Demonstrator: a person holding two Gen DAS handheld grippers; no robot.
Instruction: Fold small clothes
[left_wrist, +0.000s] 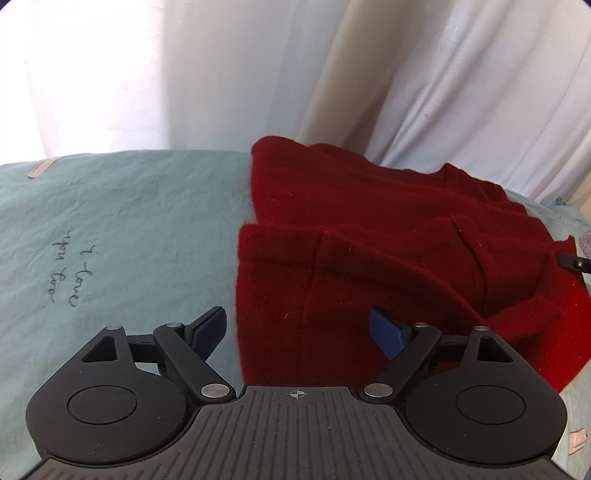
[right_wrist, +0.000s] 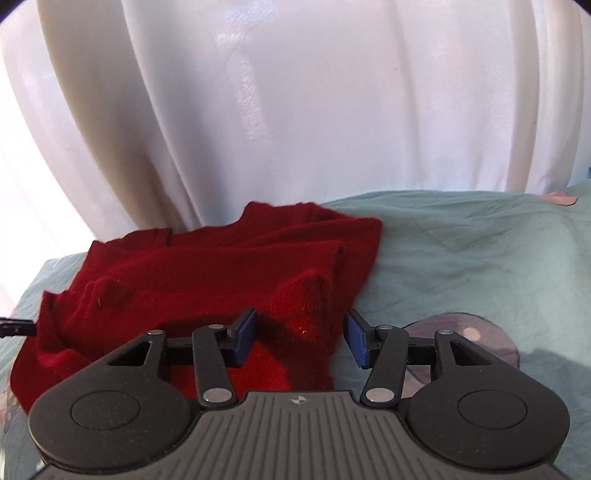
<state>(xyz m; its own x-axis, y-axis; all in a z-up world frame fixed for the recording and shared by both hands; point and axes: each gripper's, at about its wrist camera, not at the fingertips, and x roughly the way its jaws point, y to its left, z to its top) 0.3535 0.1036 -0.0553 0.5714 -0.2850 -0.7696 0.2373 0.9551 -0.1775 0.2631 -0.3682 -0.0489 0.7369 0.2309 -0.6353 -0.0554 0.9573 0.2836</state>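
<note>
A dark red knitted garment (left_wrist: 388, 258) lies partly folded on a pale green sheet (left_wrist: 129, 229); it also shows in the right wrist view (right_wrist: 221, 273). My left gripper (left_wrist: 297, 330) is open and empty, straddling the garment's near left edge. My right gripper (right_wrist: 301, 334) is open and empty, straddling the garment's near right corner. The tip of the right gripper (left_wrist: 574, 263) shows at the garment's right side in the left wrist view. The tip of the left gripper (right_wrist: 16, 326) shows at the left edge in the right wrist view.
White curtains (right_wrist: 295, 110) hang close behind the bed's far edge. The sheet carries handwritten black lettering (left_wrist: 64, 271) at the left and a round greyish print (right_wrist: 480, 339) at the right.
</note>
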